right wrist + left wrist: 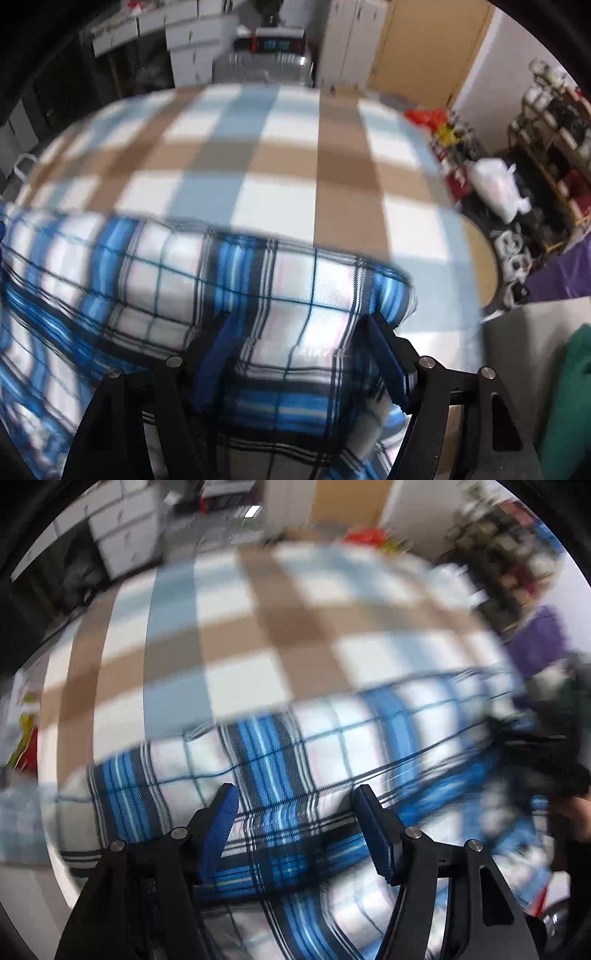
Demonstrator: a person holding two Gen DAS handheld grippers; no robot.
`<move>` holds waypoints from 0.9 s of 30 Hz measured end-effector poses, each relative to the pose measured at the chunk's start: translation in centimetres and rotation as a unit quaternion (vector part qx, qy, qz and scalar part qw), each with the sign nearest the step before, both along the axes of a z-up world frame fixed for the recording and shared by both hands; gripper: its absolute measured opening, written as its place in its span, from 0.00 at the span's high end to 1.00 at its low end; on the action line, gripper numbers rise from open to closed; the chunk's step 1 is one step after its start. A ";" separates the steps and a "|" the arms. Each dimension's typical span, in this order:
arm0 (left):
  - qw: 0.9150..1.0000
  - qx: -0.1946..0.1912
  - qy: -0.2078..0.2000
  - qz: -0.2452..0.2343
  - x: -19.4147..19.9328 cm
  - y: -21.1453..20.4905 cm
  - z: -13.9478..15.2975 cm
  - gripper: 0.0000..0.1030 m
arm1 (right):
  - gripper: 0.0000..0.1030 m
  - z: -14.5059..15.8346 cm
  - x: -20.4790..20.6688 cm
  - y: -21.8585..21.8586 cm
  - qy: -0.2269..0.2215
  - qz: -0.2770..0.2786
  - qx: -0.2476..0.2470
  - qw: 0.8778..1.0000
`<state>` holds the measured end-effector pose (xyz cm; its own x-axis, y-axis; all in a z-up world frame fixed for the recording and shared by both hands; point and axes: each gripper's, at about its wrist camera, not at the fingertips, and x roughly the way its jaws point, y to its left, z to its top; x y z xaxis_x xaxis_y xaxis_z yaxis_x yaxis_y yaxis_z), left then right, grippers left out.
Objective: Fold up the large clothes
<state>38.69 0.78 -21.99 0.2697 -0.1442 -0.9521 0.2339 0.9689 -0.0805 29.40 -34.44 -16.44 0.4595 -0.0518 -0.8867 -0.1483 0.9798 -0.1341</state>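
I see the plaid shirt (266, 760) lying straight below and ahead of my left gripper (295, 830), its long axis running across from left to right toward my right gripper (299, 354). Both grippers hang spread, cloth between the pads (221, 830) but not pinched. Neither is clearly nearer. Underneath is a checked tablecloth (280, 177); cabinets (192, 51) and cluttered shelves (554, 122) beyond.

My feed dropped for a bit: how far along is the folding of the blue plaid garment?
Done: the blue plaid garment lies on the checked table cover, with a rounded fold edge along its far side. In hand: the left hand-held gripper and the right hand-held gripper are both open over the cloth, gripping nothing. Left: the near cloth looks bunched, so probably another fold and some smoothing.
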 end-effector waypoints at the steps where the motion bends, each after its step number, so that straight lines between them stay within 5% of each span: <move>1: 1.000 0.006 0.002 0.012 0.3 -0.1 -0.6 0.42 | 0.28 0.1 -0.2 0.1 -0.013 0.005 -0.004 1.000; 5: 0.999 0.039 -0.008 0.018 -0.4 -1.2 0.6 0.42 | 0.33 2.2 -0.4 0.5 -0.018 0.001 0.010 1.000; 8: 0.999 0.002 -0.031 -0.013 -1.4 -3.4 3.0 0.42 | 0.33 4.3 -0.5 2.6 -0.028 0.025 0.075 0.996; 12: 0.997 0.064 -0.020 -0.028 -1.3 -5.2 0.8 0.42 | 0.31 3.7 0.5 7.0 -0.023 0.049 0.054 0.997; 15: 0.999 0.029 -0.025 -0.003 -1.3 -3.4 -0.8 0.42 | 0.24 -0.5 1.5 7.7 0.025 0.068 0.002 0.997; 19: 0.999 0.003 -0.044 -0.022 -2.8 -1.3 2.1 0.42 | 0.29 2.1 0.4 4.2 0.015 0.060 0.075 0.995; 21: 0.997 -0.027 -0.071 -0.010 -3.4 0.7 4.1 0.42 | 0.27 3.9 -0.4 1.7 -0.019 0.037 0.077 0.996; 23: 0.996 -0.001 -0.091 0.017 -3.6 3.5 4.0 0.42 | 0.25 4.9 -1.1 -0.4 -0.046 0.018 0.052 0.997; 25: 0.998 -0.015 -0.038 0.053 -3.1 6.2 1.0 0.42 | 0.23 2.6 -0.9 -1.5 -0.006 0.015 0.008 1.000; 27: 0.996 -0.055 -0.010 0.076 -3.3 7.6 -0.3 0.43 | 0.24 0.3 -1.0 -2.5 0.026 0.023 0.030 0.999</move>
